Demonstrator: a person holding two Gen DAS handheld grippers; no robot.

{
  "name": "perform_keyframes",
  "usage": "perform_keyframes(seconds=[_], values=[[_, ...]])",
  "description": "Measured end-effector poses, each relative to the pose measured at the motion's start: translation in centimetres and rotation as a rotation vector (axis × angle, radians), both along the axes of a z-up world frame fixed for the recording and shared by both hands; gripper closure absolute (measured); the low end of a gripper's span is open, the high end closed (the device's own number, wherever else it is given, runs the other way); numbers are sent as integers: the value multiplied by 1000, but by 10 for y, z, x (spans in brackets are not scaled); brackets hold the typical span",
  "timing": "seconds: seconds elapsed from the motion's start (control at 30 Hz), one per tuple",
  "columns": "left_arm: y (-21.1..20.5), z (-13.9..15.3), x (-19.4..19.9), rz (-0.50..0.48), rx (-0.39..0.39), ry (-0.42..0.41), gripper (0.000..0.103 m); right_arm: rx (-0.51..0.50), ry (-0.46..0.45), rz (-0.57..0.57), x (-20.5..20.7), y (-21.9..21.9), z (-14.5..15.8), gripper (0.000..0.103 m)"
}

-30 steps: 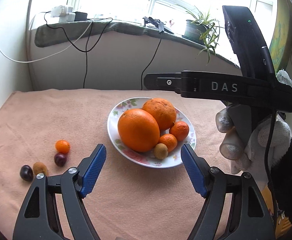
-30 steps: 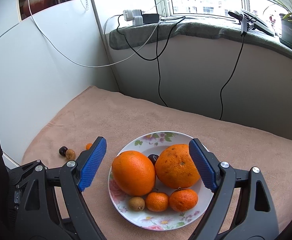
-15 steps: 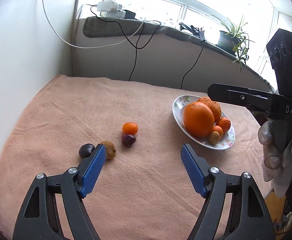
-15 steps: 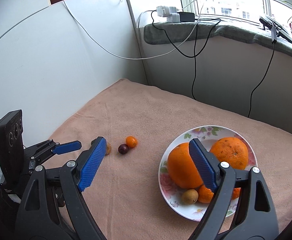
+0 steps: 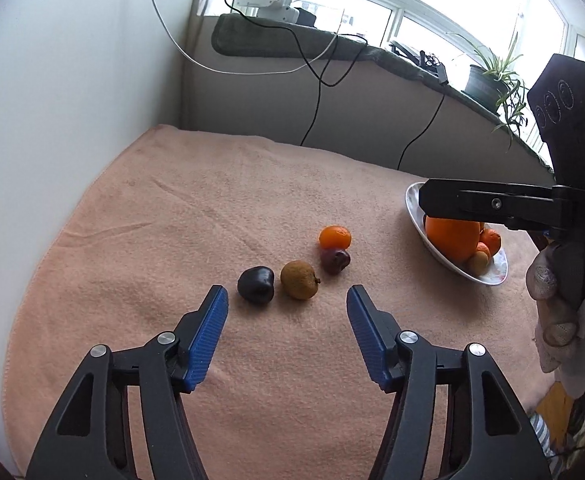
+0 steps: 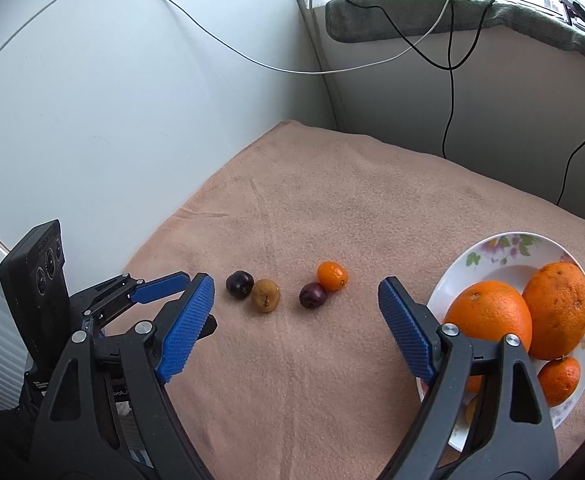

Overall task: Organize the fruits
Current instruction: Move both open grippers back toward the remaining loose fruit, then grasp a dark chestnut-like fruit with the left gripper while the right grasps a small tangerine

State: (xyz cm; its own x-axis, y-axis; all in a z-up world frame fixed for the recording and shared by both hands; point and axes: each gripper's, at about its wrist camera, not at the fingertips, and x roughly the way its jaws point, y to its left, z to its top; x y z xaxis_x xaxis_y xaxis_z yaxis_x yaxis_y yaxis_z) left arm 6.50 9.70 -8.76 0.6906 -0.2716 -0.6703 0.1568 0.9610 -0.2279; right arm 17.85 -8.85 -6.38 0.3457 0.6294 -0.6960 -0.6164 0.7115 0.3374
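Fig. legend. Left claw: jaws apart, nothing between them, low over the peach towel covering the tabletop, aimed at four loose fruits. L to R in left wrist view: dark plum; brown kiwi-like fruit, stem nub facing R; reddish plum; small mandarin just behind and touching the reddish plum. The first two lie just beside each other; a small gap separates them from the second pair. The row as a whole runs from near L to far R. All four are near-round; no clear long axis.

Right claw: jaws apart, empty, above the towel w/ the same row ahead of its tips. Floral plate at R, partly behind the R finger; holds two large oranges, the farther one slightly oval w/ long axis upright-tilted, plus a small mandarin at the plate's near rim. More small fruit there is hidden by the finger.

Writing: "DAS" readable on the right claw's body in left wrist view, cut off at frame edge. White print on the left claw's body in right wrist view is too small to read.

Bkgd: windowsill w/ power strip, cables, potted plant.
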Motion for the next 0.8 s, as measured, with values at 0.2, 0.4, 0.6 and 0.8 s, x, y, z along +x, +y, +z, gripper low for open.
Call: perform_keyframes(seconds=[0.2, 0.4, 0.6, 0.8], values=[[8, -7, 7, -10, -4, 16, 57, -37, 58, -12, 20, 15, -13, 36], [14, -17, 16, -15, 15, 45, 66, -75, 132, -16, 40, 31, -33, 48], [15, -25, 22, -30, 30, 64, 69, -139, 148, -11, 51, 47, -49, 53], [12, -27, 27, -37, 38, 71, 69, -185, 155, -11, 58, 55, -60, 54]])
